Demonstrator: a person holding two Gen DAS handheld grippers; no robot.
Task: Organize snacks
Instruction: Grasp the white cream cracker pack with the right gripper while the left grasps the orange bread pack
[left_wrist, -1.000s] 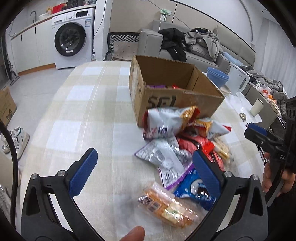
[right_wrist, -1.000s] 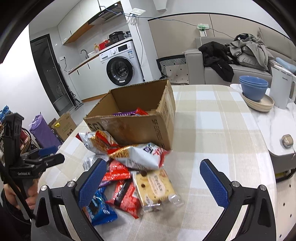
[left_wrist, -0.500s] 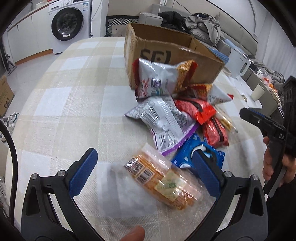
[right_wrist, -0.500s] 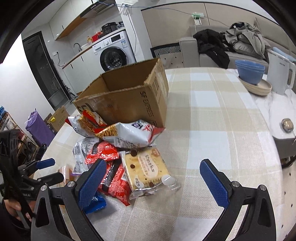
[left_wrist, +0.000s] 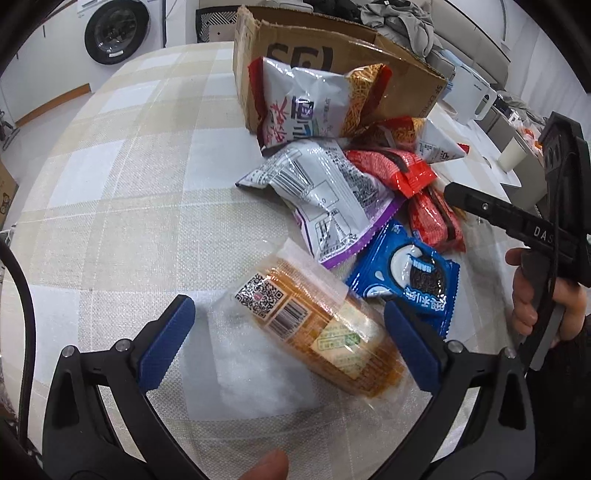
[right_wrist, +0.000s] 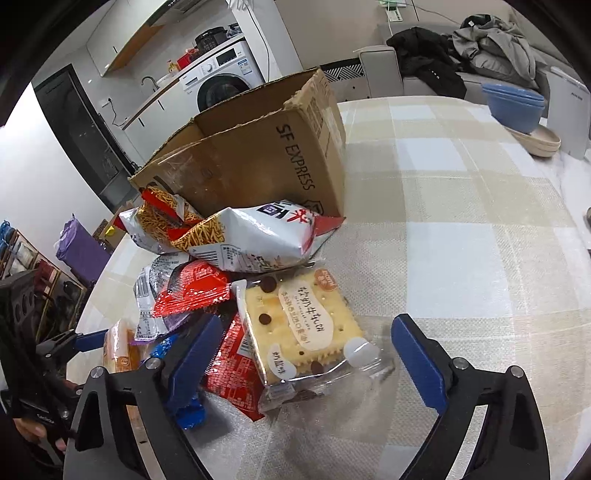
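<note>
A pile of snack packets lies on the checked tablecloth in front of an open cardboard box (left_wrist: 332, 59) (right_wrist: 258, 158). My left gripper (left_wrist: 288, 343) is open, low over the table, with a clear packet of orange crackers (left_wrist: 317, 328) between its fingers; the pads do not touch it. My right gripper (right_wrist: 306, 360) is closing around a yellow chocolate-chip cracker packet (right_wrist: 299, 325), and its pads are still clear of the wrapper. Its left finger (right_wrist: 192, 358) hangs over a red packet (right_wrist: 236, 365). A white chips bag (right_wrist: 251, 236) leans against the box.
A blue cookie packet (left_wrist: 406, 280), a silver-and-purple packet (left_wrist: 321, 195) and red packets (left_wrist: 395, 170) fill the pile's middle. Blue bowls (right_wrist: 513, 107) and a white kettle (right_wrist: 569, 114) stand at the far right. A washing machine (right_wrist: 221, 85) is behind.
Both grippers have come down toward the pile. The orange cracker packet now sits between the left fingers. The right jaws have narrowed slightly around the yellow cracker packet.
</note>
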